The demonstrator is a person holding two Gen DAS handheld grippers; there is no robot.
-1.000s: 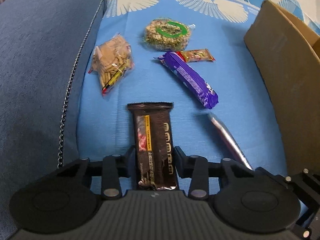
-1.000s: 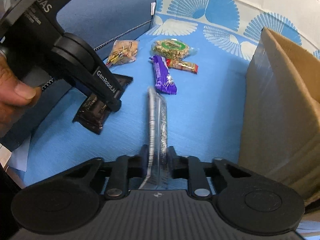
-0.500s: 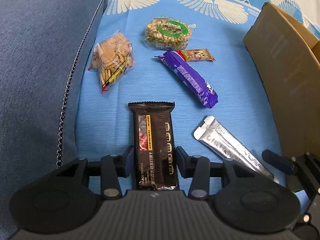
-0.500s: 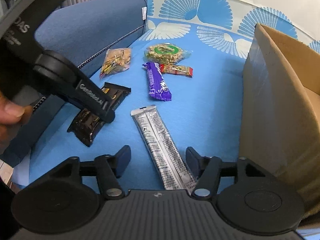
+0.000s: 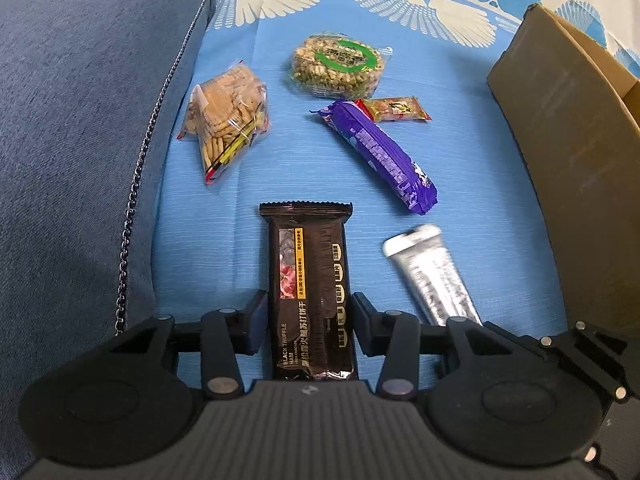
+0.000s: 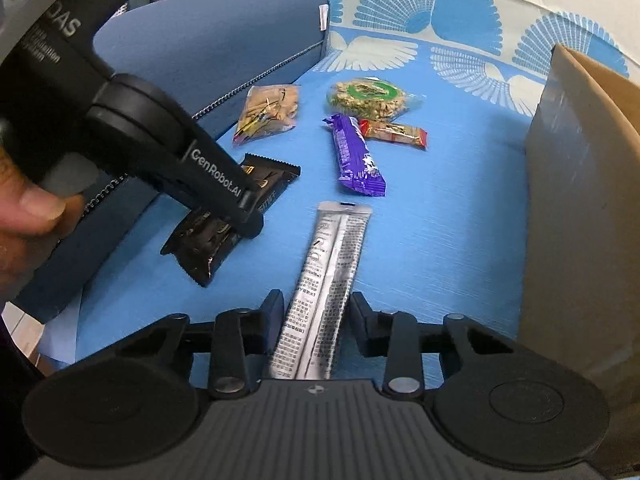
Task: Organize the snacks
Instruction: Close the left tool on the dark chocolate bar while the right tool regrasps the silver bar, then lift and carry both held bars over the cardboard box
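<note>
Your left gripper point(image 5: 308, 330) is straddling the black rectangular foil cracker pack point(image 5: 310, 292), its fingers point(image 5: 254, 328) standing slightly apart from the wrapper's sides. Your right gripper point(image 6: 316, 320) is framing the silver foil stick sachet point(image 6: 326, 284) the same way, fingers point(image 6: 362, 322) just beside it, not clamping. Both packs are lying on the light blue patterned sofa cover point(image 5: 472, 148). The dark blue sofa cushion point(image 5: 80, 120) is bounding your left, the brown cardboard box wall point(image 6: 580, 208) your right, with bare cover between. Six snacks are showing: also one clear bag of biscuits point(image 5: 226, 114), one round green-labelled nut cake point(image 5: 338, 68), one purple wrapped bar point(image 5: 378, 156) and one small red-and-gold bar point(image 5: 394, 109).
</note>
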